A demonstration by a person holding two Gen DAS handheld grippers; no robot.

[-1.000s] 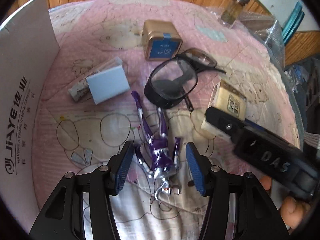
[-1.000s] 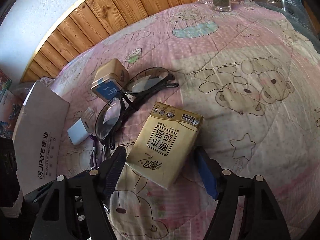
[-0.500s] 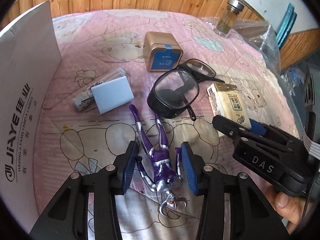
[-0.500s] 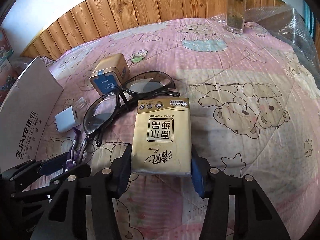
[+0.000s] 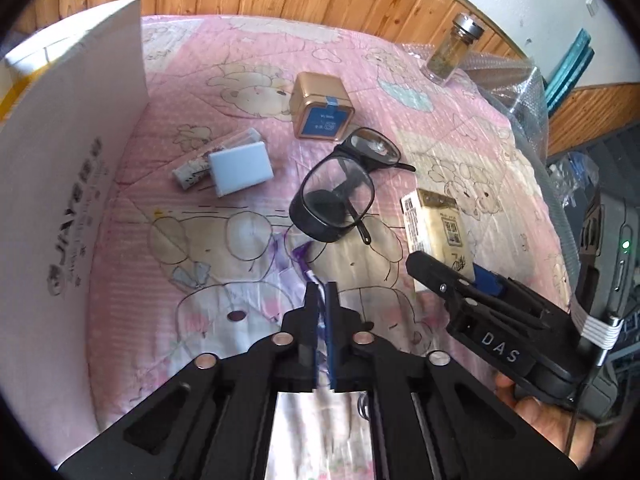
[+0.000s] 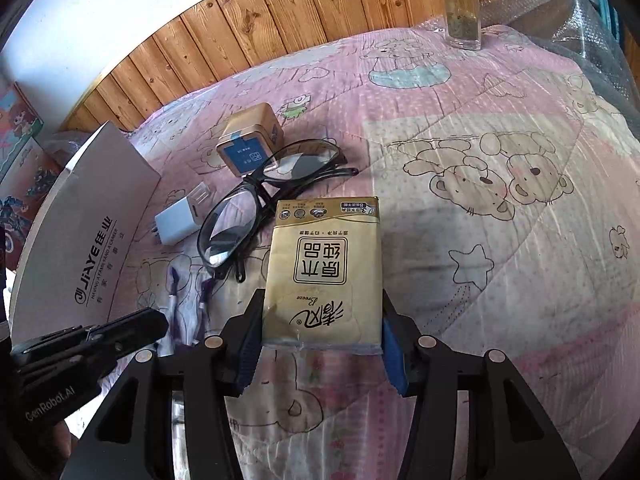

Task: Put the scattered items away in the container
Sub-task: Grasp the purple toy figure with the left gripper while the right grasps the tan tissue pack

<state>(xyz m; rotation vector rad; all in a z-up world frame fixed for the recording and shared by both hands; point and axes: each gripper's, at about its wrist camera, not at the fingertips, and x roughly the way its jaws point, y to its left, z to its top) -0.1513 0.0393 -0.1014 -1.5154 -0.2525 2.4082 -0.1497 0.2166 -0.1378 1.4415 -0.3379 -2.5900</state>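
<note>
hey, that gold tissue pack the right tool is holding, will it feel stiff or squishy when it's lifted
Probably squishy: the tissue pack has a crinkled soft wrapper, dented where the right tool squeezes it. Likely light. It may sag, being gripped at one end.

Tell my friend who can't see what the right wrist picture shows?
The right gripper is shut on a yellow tissue pack over a pink bear quilt. Behind lie glasses, a gold tin and a white charger.

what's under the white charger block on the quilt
A clear plastic tube with a printed label lies partly under the white charger, poking out on both sides. Its middle is covered, and the rest below is pink quilt.
</note>
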